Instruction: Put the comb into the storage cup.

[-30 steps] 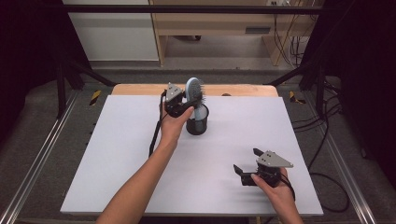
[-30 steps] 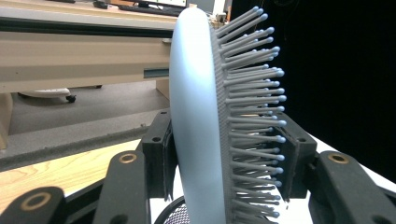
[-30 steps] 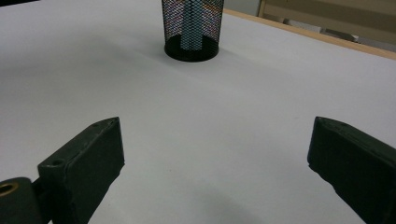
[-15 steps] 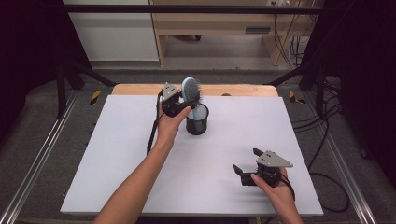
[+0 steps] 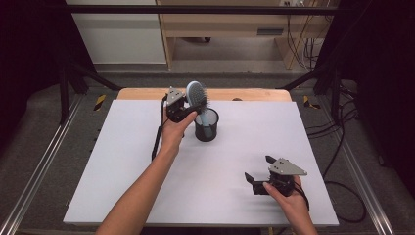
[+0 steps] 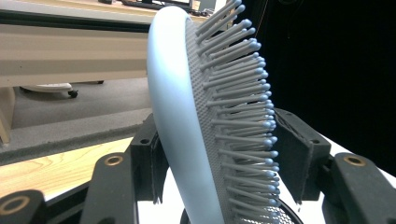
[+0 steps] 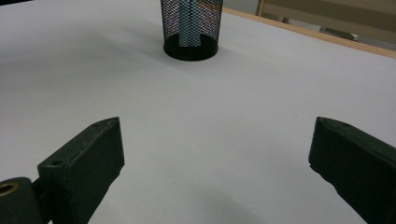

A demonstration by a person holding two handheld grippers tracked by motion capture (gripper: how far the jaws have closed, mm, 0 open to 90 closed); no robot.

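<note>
1. Nearest to me, my right gripper [image 5: 259, 177] rests low over the white table top [image 5: 122, 186] at the near right corner. Its jaws stand wide apart with nothing between them, pointing across the bare surface toward the cup.

2. Farther up, near the middle of the far edge, stands the black wire-mesh pen cup [image 5: 206, 126], upright. In the right gripper view I can see the brush handle through the mesh of the cup [image 7: 190, 28], reaching down to the base.

3. The pale blue oval hairbrush with grey bristles [image 5: 196, 96] stands handle-down in that cup. Its long axis is near vertical and leans a little to the left; the head rises clear above the rim.

4. My left gripper [image 5: 188, 108] sits just left of the cup at the brush head. Its jaws have just been opening: the hairbrush [image 6: 187, 135] is between them, and I see gaps between the pads and the brush on both sides, so I judge the hold released.

5. The brush lies directly ahead of the left gripper, which is much the nearer one. I judge the coming move to be a straight pull-back, without tipping the head.
</note>
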